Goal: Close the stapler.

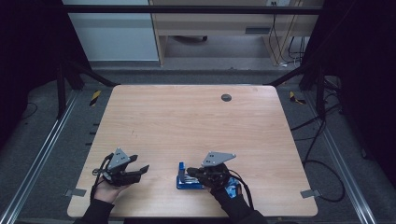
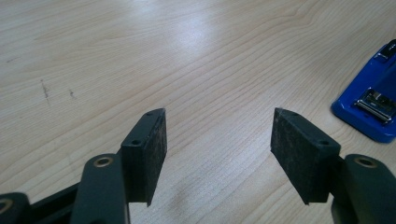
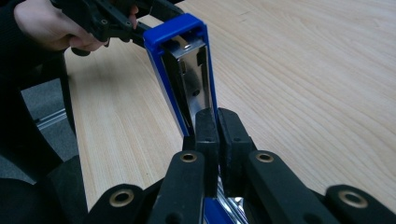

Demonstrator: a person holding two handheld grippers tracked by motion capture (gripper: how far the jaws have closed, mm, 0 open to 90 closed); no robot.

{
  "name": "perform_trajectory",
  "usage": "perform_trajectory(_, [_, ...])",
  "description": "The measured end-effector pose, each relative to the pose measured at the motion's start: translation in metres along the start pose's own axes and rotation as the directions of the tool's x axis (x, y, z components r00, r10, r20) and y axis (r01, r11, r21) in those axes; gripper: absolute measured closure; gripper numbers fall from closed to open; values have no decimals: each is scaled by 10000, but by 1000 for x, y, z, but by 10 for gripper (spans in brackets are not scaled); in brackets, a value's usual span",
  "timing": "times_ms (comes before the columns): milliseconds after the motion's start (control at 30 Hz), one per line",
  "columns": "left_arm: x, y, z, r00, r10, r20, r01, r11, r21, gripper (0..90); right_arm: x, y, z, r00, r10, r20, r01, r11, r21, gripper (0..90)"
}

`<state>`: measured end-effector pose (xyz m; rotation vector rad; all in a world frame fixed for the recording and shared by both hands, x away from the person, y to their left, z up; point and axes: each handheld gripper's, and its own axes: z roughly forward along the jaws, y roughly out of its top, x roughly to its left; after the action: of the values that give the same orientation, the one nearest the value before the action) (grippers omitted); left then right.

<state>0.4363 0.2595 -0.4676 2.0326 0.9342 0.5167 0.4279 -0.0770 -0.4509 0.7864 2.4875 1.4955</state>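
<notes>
The right tool [image 1: 194, 173] covers the blue stapler's [image 1: 183, 181] middle in the high view, hiding their contact.

Right gripper [image 1: 194, 173] over blue stapler [image 1: 184, 179]; left gripper [image 1: 140, 169] apart on table [image 1: 187, 121].

no readable text, labels, brands, numbers or signs anywhere
</notes>
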Motion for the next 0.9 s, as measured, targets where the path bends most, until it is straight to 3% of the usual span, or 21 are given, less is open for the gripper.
perform_trajectory(400, [0,0,0,9999,-44,-96,43,10000,-22,361,1,19,-18,9989,-128,443,167,9959,-893,900])
perform_trajectory(600, [1,0,0,9999,-43,-115,42,10000,-33,361,7,38,-19,9989,-344,322,383,9906,-1310,900])
perform_trajectory(767, [1,0,0,9999,-93,-115,93,10000,-13,360,18,49,-13,9978,-662,87,668,9892,-1302,900])
perform_trajectory(900, [1,0,0,9999,-86,-123,86,10000,-30,360,25,50,-2,9956,-930,-62,921,9915,-915,900])
